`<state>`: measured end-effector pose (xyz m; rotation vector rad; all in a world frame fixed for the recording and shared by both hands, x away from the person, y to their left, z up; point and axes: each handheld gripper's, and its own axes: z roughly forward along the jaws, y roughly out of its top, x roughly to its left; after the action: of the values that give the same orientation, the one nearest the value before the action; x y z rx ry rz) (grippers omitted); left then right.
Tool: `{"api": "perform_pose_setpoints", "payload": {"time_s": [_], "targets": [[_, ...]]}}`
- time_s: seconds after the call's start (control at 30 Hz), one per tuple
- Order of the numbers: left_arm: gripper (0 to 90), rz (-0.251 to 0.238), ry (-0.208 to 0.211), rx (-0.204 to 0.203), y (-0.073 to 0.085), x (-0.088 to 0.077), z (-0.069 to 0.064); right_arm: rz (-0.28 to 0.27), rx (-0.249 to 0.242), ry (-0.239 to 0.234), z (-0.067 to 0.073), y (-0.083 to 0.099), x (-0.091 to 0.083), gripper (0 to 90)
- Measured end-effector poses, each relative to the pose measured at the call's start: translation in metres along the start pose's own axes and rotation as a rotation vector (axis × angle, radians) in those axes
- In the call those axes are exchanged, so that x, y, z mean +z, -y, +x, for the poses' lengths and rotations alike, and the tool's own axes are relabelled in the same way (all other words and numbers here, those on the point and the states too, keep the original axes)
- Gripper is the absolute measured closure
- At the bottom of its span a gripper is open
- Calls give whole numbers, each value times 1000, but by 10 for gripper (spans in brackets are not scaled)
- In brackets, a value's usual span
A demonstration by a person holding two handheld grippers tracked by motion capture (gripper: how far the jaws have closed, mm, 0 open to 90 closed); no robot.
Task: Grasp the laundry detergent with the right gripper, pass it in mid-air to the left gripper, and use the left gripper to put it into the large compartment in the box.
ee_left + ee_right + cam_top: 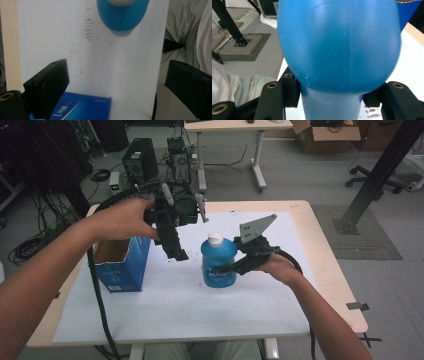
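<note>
Right gripper view looks straight onto the blue bottle [338,47], whose rounded body swells above the narrower part that the two black jaws pinch from either side; the right gripper [332,100] is clamped on it. In the high view the same bottle [218,260] stands upright with its white cap [215,238] on top, on the white sheet [200,305] that covers the tabletop [327,270], near the middle. The right gripper [231,266] grips the bottle's side from the right, the person's right hand [277,267] behind it and a grey three-cornered plate [255,227] on top.

To the left of the bottle an open blue box [122,265] stands on the sheet near the left edge. Above and between box and bottle the left gripper [175,247] hangs in the air, held in the left hand [122,220] and pointing down at the sheet. In the left gripper view its jaws are spread wide with nothing between them, the blue box [82,108] below and the bottle [122,15] at the top.

Beyond the tabletop the floor carries computer gear [140,162] and cables.
</note>
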<state>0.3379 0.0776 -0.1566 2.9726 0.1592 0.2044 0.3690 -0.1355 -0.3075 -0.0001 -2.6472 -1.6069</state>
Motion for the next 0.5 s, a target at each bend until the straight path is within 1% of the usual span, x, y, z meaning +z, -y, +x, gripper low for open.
{"api": "perform_pose_setpoints", "payload": {"time_s": [0.03,0.07,0.13,0.5], "targets": [[56,0,0,0,0,0,0,0,0,0,0,0,0,437],[57,-3,11,-5,-1,0,1,5,-8,-12,-1,-1,4,438],[55,-4,21,-8,-1,-1,2,9,-10,-20,-2,-2,6,438],[55,-4,36,-6,-4,0,2,26,-27,-61,-4,-7,21,439]]}}
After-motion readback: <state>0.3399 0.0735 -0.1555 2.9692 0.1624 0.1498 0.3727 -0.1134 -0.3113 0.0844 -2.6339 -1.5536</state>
